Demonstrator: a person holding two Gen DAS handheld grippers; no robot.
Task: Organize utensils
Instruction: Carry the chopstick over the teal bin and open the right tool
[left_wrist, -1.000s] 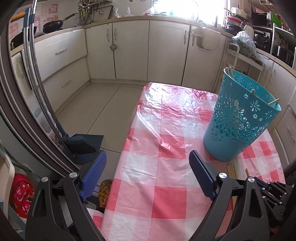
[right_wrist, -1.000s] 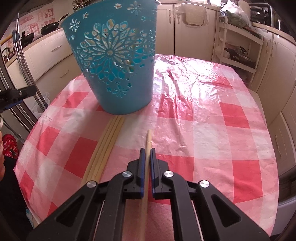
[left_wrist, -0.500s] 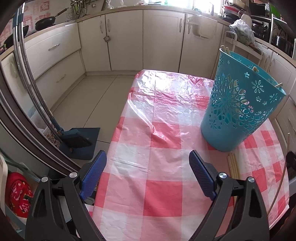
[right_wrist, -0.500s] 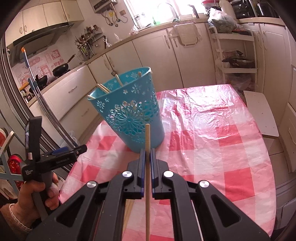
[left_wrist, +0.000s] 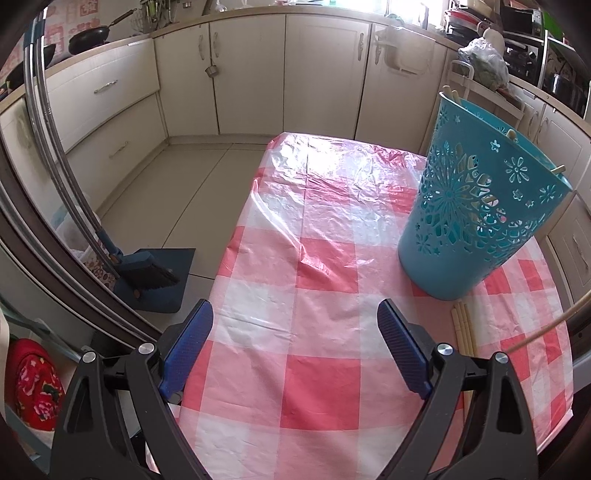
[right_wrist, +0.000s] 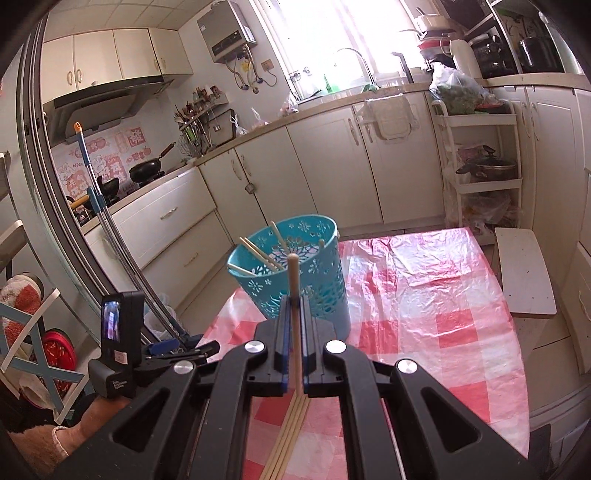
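A teal perforated basket (left_wrist: 476, 210) stands on the table with the red-and-white checked cloth (left_wrist: 317, 280); it also shows in the right wrist view (right_wrist: 295, 269), with several chopsticks (right_wrist: 258, 254) inside. Loose chopsticks (left_wrist: 463, 326) lie on the cloth in front of it. My right gripper (right_wrist: 294, 301) is shut on one wooden chopstick (right_wrist: 293, 280), held high above the table and pointing toward the basket. That chopstick shows at the right edge of the left wrist view (left_wrist: 543, 328). My left gripper (left_wrist: 295, 339) is open and empty over the table's left front part.
A broom and dustpan (left_wrist: 147, 269) stand on the floor left of the table. A white stool (right_wrist: 524, 273) sits right of the table. Kitchen cabinets (left_wrist: 325, 74) line the back and left walls. A white shelf rack (right_wrist: 480, 170) stands at the back right.
My right gripper has lifted the chopstick off the cloth and risen well above the table, now looking down at the basket's rim. The left gripper has drifted slightly and stayed open.
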